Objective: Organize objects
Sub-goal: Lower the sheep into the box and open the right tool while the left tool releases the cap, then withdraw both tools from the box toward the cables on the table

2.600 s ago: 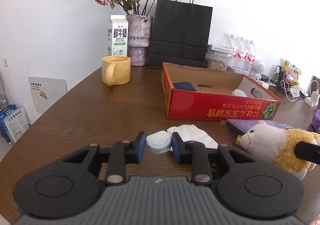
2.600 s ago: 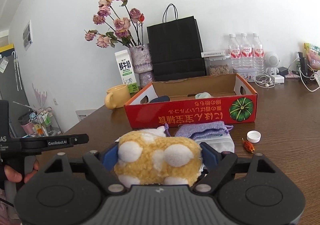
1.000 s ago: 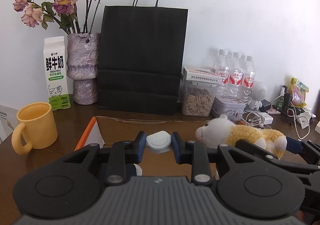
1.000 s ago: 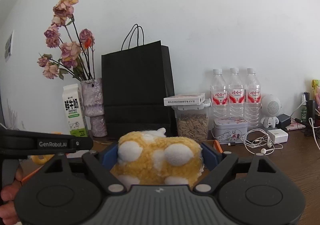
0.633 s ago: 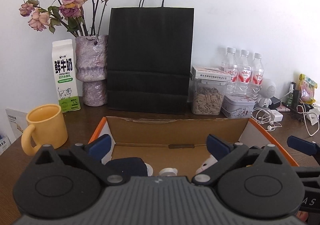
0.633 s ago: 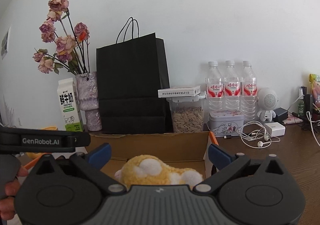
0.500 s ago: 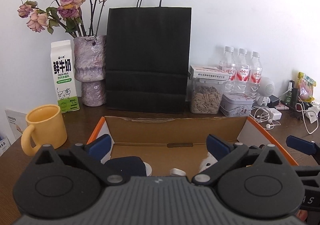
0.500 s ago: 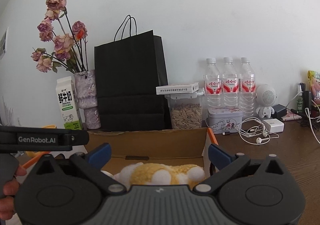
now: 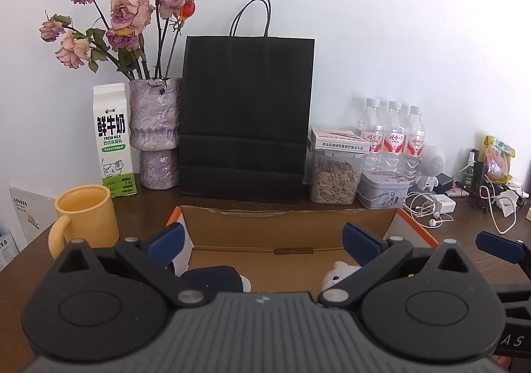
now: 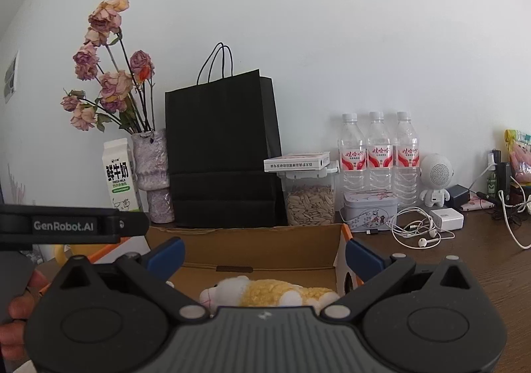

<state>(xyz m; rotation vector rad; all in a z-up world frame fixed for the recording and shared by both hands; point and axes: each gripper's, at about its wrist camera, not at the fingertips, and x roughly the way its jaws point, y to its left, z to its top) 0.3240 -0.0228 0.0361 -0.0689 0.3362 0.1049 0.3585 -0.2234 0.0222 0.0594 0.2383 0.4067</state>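
An open cardboard box (image 9: pixel 285 223) with an orange rim sits on the brown table, also in the right wrist view (image 10: pixel 265 247). My left gripper (image 9: pixel 262 242) is open and empty above it. A dark blue object (image 9: pixel 212 276) and the white head of a plush sheep (image 9: pixel 338 273) lie in the box below it. My right gripper (image 10: pixel 264 257) is open and empty above the box. The yellow and white plush sheep (image 10: pixel 275 293) lies in the box under it. The small white case is hidden.
A black paper bag (image 9: pixel 245 127), vase of dried roses (image 9: pixel 154 134), milk carton (image 9: pixel 113 140) and yellow mug (image 9: pixel 86 217) stand behind and left of the box. A seed jar (image 9: pixel 335 174), tin (image 9: pixel 381 190), three water bottles (image 9: pixel 393 137) and cables (image 9: pixel 428 207) are to the right.
Both grippers opened over the box. The left let go of the small white case and the right let go of the plush sheep, which dropped into the box. Both grippers have risen slightly.
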